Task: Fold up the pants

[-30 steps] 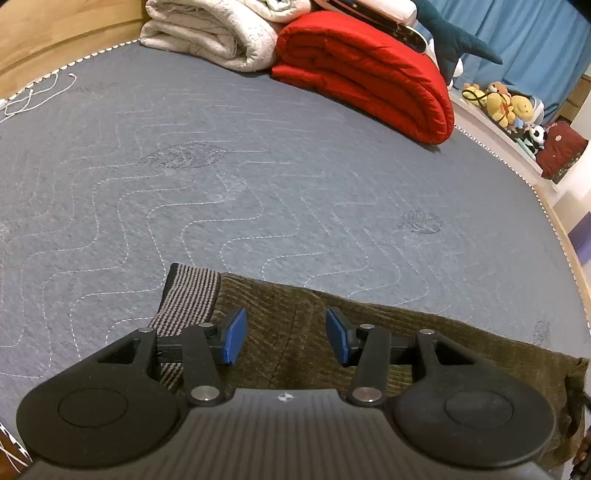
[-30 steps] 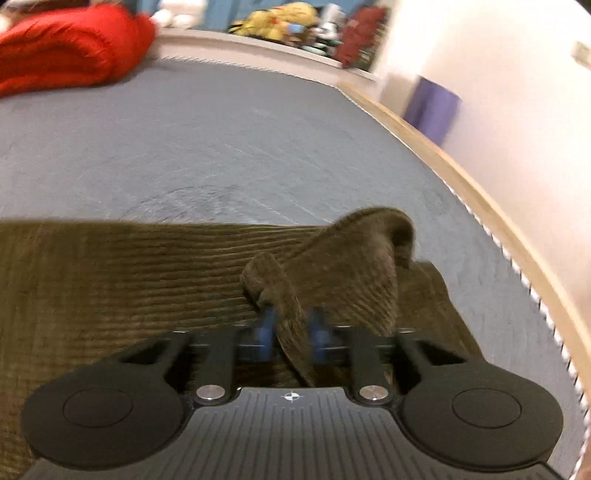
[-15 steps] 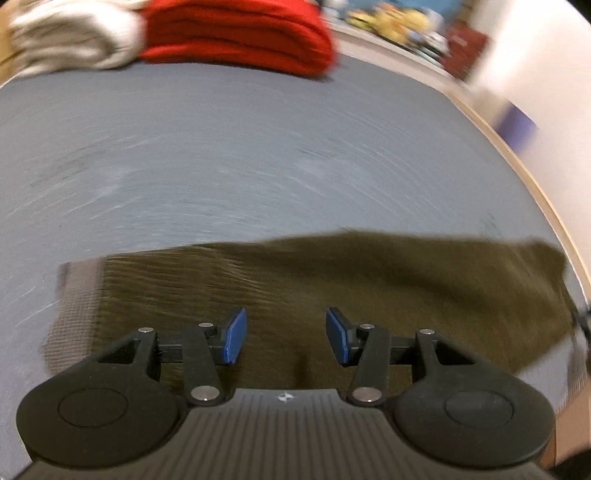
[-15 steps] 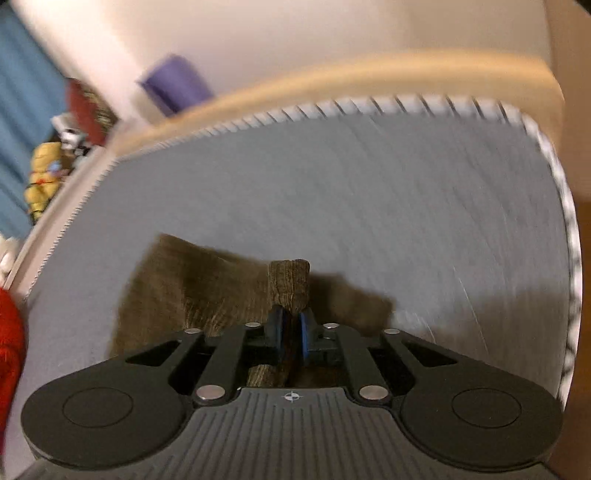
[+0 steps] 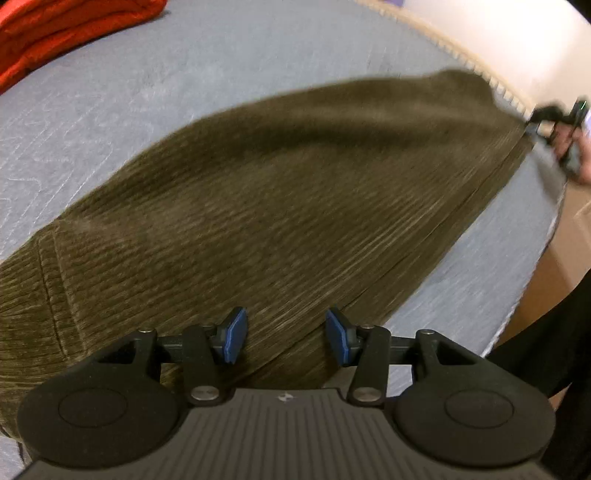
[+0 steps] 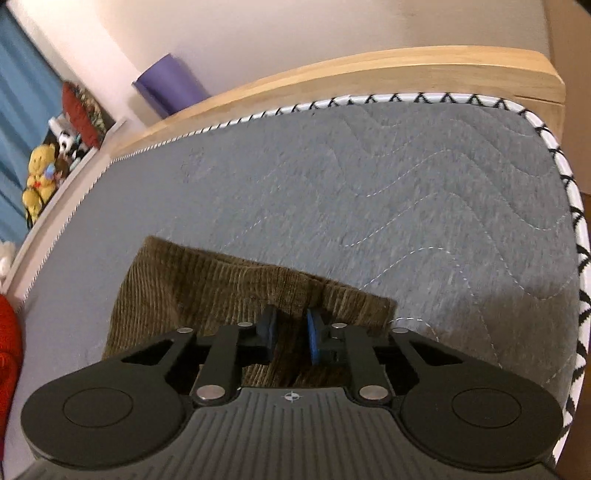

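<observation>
A grey quilted mattress (image 6: 424,192) in a wooden bed frame (image 6: 369,74) carries olive corduroy pants (image 5: 277,206) spread flat across its middle. A folded red blanket (image 5: 62,33) lies on it toward ten o'clock in the left view.

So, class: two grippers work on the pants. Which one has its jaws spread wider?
The left gripper: its jaws stand wide apart above the olive corduroy pants. The right gripper has a narrower gap, with the pants' edge between its jaws.
</observation>
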Motion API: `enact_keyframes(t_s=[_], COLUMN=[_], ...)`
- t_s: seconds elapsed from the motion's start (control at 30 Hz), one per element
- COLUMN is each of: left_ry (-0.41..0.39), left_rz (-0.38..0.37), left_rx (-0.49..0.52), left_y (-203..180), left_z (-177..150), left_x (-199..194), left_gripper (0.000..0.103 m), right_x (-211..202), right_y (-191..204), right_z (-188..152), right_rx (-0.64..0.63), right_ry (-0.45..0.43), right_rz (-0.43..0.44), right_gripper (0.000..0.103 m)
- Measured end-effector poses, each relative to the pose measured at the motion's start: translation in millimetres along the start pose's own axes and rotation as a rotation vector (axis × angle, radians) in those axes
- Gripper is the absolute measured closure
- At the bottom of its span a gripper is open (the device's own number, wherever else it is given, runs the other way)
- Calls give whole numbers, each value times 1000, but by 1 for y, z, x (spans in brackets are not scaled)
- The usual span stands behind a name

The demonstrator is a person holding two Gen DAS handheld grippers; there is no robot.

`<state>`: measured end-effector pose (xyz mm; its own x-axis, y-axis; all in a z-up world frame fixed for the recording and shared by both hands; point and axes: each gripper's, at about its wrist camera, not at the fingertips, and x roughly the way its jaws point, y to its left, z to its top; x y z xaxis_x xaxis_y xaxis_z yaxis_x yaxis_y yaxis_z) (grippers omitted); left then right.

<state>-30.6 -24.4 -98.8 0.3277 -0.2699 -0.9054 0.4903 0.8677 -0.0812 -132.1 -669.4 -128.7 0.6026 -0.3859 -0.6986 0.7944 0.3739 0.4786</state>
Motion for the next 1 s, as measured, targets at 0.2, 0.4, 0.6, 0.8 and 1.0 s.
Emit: enact_keyframes(t_s=[0.2, 0.4, 0.6, 0.8, 1.0], left_ry=[33, -15, -72, -46, -261], left_rz=[61, 53, -114, -96, -98], left_rx=[170, 114, 184, 165, -202], left_y=[-11, 0, -5, 5, 82], left_z=[-14, -11, -38, -47, -38], left_x=[13, -12, -59, -47, -100], left_gripper=[60, 96, 96, 61, 53], right_x=[-23, -34, -59, -30, -36], right_y=[2, 3, 2, -7, -10], right_z=[3, 2, 2, -3, -2], right_rx=[52, 77, 125, 78, 81], right_ry=[-68, -90, -157, -39, -84], right_rz=[46, 45, -22, -156, -191], right_gripper=[88, 88, 89, 79, 66])
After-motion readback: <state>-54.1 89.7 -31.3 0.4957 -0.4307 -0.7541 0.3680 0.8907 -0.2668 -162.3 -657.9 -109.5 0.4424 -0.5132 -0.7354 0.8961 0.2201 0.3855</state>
